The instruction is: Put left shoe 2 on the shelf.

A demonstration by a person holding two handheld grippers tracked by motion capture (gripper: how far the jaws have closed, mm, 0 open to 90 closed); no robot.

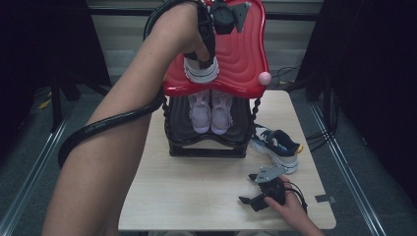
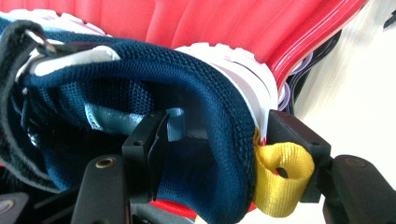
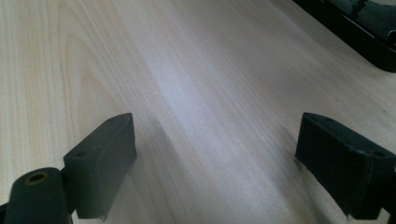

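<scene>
- My left gripper is up on the red top shelf of the shoe rack, at the heel end of a navy sneaker with a white sole.
- In the left gripper view, the navy sneaker's heel collar sits between my jaws: one jaw is inside the shoe opening, the other outside, against the yellow heel loop.
- The left jaws stand partly apart. The inner pad looks clear of the mesh; I cannot tell whether the outer pad touches the loop. I read it as released, not clenched on the heel.
- The shoe lies on the red shelf surface, white sole towards the shelf's far side in the left gripper view.
- From the high view, the sneaker's white sole sits near the front left edge of the red shelf, under my left hand.
- Lower shelf of the rack: a pair of pale pink sneakers, side by side, toes towards me.
- The second navy sneaker lies on the bench, just right of the rack base.
- My right gripper rests low at the bench's near right, well apart from both navy shoes.
- Right gripper view: jaws wide apart over bare wood grain, grasping nothing; the rack's black base shows at the upper right corner.
</scene>
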